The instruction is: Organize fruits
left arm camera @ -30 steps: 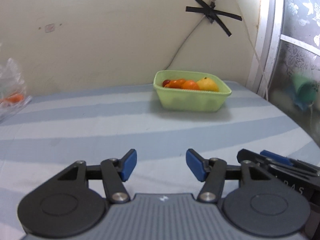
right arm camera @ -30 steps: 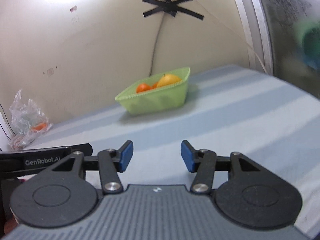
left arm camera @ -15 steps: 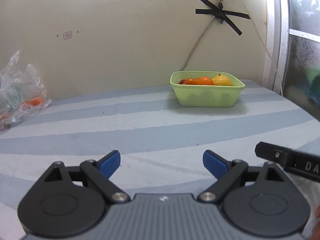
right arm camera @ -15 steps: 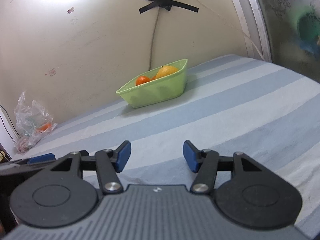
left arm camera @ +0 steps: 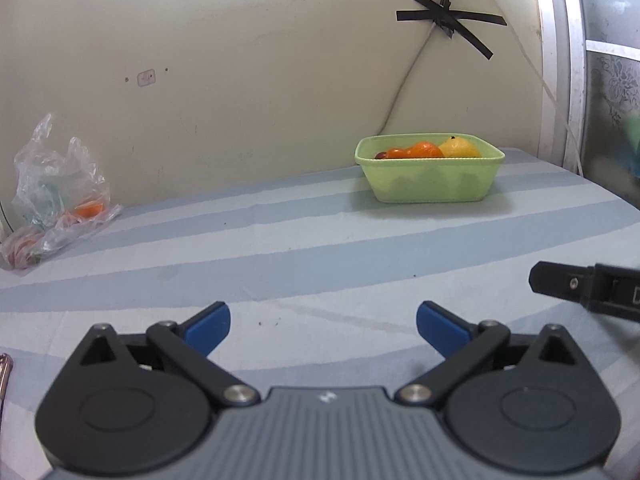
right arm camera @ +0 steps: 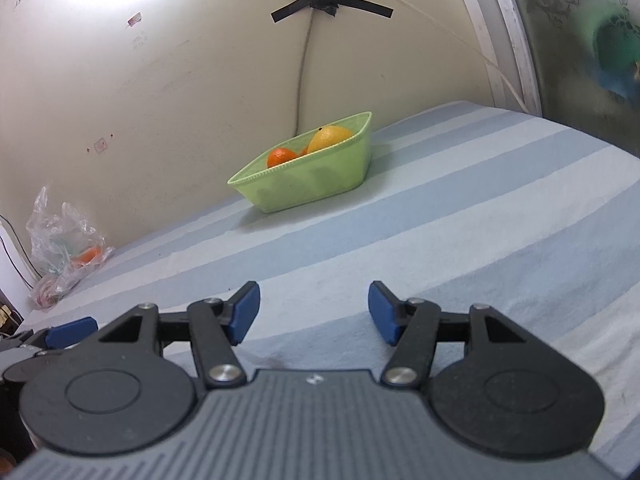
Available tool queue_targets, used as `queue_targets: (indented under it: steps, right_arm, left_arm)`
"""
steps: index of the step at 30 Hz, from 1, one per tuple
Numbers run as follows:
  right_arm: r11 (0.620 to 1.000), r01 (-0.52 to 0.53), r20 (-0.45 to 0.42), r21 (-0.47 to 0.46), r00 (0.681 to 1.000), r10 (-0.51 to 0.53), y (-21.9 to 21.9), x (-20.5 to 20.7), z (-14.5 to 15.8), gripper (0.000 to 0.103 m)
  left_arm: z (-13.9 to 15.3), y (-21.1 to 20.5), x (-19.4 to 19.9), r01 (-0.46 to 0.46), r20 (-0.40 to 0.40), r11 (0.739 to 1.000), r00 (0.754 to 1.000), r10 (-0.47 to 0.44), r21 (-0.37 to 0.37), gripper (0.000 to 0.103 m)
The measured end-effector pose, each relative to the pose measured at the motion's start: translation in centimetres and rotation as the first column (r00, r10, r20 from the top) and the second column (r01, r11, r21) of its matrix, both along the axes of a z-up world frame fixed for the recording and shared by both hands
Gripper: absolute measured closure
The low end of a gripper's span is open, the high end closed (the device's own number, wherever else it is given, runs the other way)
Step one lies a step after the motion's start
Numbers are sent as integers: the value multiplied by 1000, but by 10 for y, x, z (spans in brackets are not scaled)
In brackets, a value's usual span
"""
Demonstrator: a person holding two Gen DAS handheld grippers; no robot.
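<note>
1. Near the far edge of the bed point(left arm camera: 320, 248), by the wall, we see a green tub point(left arm camera: 430, 178) holding oranges point(left arm camera: 428, 150) and a yellow fruit point(left arm camera: 460, 148).
2. Far left corner: plastic bag point(left arm camera: 60, 196) with one orange fruit inside.
3. Our left gripper point(left arm camera: 323, 328) sits over the near edge, jaws opening, spread wide, nothing between them.
4. Our right gripper point(right arm camera: 314, 316) sits beside it, jaws opening, about half spread, nothing between them.
5. Both grippers are well apart from the tub.
</note>
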State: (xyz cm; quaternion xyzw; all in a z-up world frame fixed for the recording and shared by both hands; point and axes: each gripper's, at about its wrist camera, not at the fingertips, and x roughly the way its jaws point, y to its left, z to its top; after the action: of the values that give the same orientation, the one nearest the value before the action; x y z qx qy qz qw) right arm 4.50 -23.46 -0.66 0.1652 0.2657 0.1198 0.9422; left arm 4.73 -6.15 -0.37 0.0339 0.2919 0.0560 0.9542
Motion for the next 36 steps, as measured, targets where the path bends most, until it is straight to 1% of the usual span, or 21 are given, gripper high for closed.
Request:
queue_targets:
  steps: [5, 10, 15, 19, 28, 36]
  right_arm:
    - [1000, 3, 0, 3, 1000, -3, 0, 0, 0, 38]
    - [1000, 2, 2, 1, 1000, -2, 0, -1, 0, 38]
    - [1000, 2, 5, 0, 1000, -2, 0, -1, 1, 38]
    - [1000, 1, 5, 0, 1000, -1, 0, -1, 1, 38]
    - [1000, -2, 6, 3, 1000, 2, 0, -2, 2, 38]
    - [1000, -12, 7, 14, 1000, 12, -3, 0, 2, 37]
  left_arm:
    - [1, 1, -1, -20, -2, 1000, 1000, 20, 15, 0]
    - [4, 3, -4, -38, 14, 999, 999, 37, 15, 0]
    - [8, 3, -7, -76, 40, 995, 996, 74, 57, 0]
    - [11, 4, -7, -102, 51, 992, 994, 99, 73, 0]
    - [9, 5, -5, -150, 39, 982, 988, 147, 116, 0]
    - [9, 7, -3, -166, 33, 978, 986, 163, 129, 0]
